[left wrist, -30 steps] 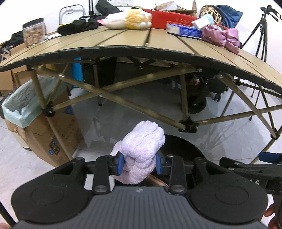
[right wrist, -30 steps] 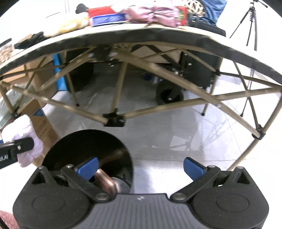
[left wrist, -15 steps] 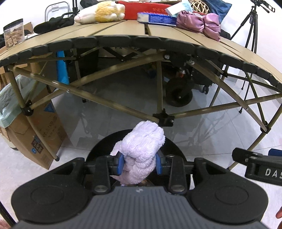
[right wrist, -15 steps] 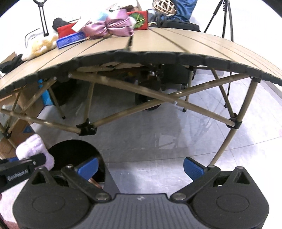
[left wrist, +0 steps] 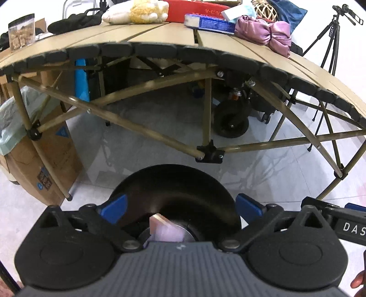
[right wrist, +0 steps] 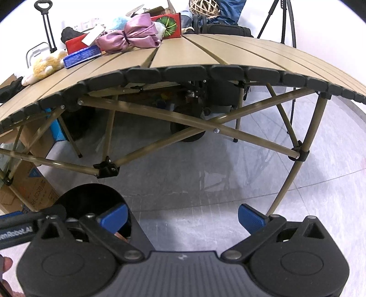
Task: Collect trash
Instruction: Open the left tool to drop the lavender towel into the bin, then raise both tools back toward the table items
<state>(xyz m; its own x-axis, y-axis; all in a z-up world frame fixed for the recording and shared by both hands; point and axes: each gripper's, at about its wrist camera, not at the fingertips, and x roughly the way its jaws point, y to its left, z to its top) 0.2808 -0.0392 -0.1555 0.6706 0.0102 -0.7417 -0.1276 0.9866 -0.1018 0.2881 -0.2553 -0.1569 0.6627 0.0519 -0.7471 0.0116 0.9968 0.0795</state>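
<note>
My left gripper (left wrist: 180, 208) hangs over the mouth of a round black bin (left wrist: 178, 180) on the floor. Its jaws are opening wide and nothing is between the blue pads. A pale lilac fluffy wad (left wrist: 168, 232) lies down inside the bin, partly hidden by the gripper body. My right gripper (right wrist: 183, 217) stands open and empty over the grey floor, just right of the same bin (right wrist: 91, 194). A finger of the left gripper (right wrist: 22, 226) shows at the left edge of the right wrist view.
A tan slatted folding table (left wrist: 160, 38) spans the view ahead, its crossed legs (left wrist: 207, 153) just beyond the bin. On it lie a plush toy (left wrist: 137, 10), a blue box (left wrist: 209, 22) and a purple cloth (left wrist: 263, 32). A lined cardboard box (left wrist: 45, 155) stands left, a tripod (left wrist: 329, 43) right.
The left jaws have swung apart and the lilac fluffy wad has left them and dropped into the black bin. The right gripper stays open.
</note>
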